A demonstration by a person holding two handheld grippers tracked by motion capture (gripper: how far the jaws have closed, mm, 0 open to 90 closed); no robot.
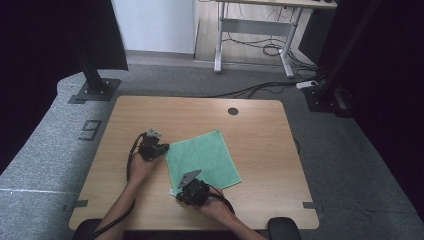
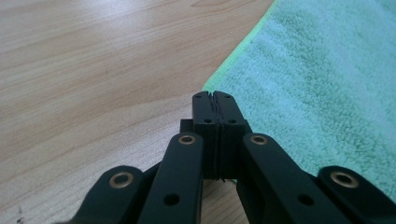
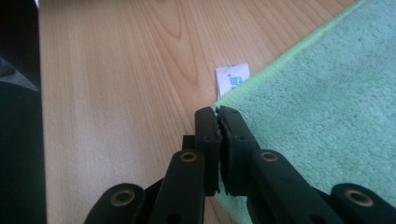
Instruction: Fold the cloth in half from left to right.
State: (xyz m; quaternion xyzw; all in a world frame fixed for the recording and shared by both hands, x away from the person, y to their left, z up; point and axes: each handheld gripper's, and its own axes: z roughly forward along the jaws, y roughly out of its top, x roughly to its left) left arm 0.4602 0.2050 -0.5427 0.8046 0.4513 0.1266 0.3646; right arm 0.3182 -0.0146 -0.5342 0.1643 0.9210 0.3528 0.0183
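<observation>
A green towel [image 1: 202,160] lies flat on the wooden table [image 1: 260,130], between the two claws. The left gripper [image 2: 214,98] has its jaws pressed together at the towel's corner, the cloth's edge just ahead and to their right; whether they pinch the fabric I cannot tell. The right gripper [image 3: 218,112] is likewise closed at another corner (a small white label [image 3: 232,79] sticks out just beyond its tips).

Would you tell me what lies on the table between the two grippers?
The near-left edge of the square green terry cloth runs from left gripper to right gripper, as the high view shows.
</observation>
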